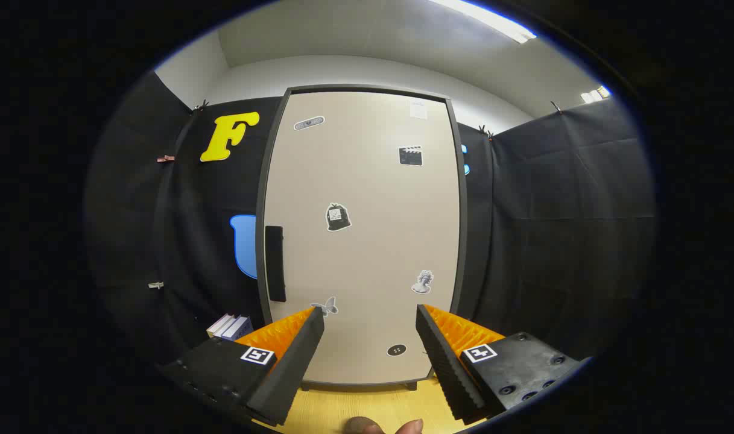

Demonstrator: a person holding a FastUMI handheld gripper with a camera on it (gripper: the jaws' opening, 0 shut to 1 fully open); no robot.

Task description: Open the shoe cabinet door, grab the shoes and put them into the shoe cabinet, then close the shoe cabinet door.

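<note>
Gripper (pixel 370 319) spread wide and empty, closed shoe cabinet door (pixel 367 241) ahead, dark handle (pixel 275 263) on its left edge

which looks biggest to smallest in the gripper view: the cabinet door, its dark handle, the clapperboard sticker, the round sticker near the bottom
1. cabinet door, shut, beyond the open gripper
2. dark handle at its left edge
3. clapperboard sticker
4. round sticker

The last two look close in size, so the fisheye view makes their order unsure.
</note>
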